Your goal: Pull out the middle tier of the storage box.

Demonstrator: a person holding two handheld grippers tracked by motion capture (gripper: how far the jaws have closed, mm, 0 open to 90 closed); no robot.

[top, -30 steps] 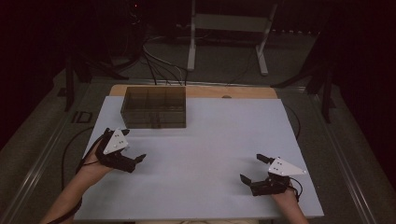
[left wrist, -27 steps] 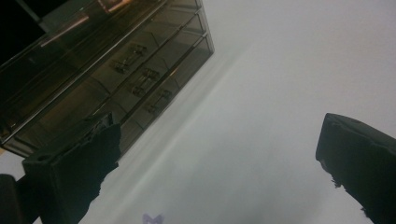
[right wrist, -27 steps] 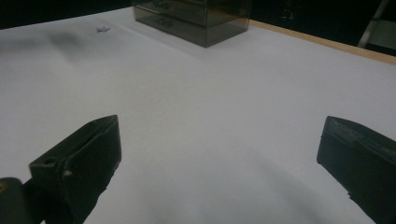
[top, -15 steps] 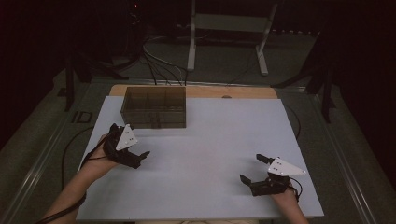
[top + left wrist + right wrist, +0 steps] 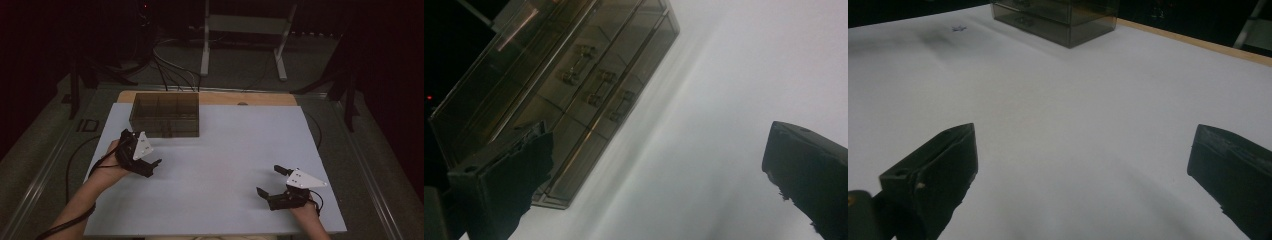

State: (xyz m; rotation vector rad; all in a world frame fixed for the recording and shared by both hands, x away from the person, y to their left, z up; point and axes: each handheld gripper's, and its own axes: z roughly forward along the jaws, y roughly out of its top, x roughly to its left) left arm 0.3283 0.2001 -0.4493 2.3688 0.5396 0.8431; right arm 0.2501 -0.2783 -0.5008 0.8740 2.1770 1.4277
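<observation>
now both the left gripper [image 5: 146, 161] and right gripper [image 5: 271, 181] gape wide, holding nothing.

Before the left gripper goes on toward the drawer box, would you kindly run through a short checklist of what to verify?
1. Left gripper jaws open: ok, wide apart and holding nothing.
2. Drawer box faces the gripper: ok, three drawer handles show in the left gripper view.
3. Drawers shut: cannot tell, the view is blurred.
4. Path over the white sheet to the box free: ok.
5. Right gripper out of the way: ok, open, near the table's front edge.
</observation>
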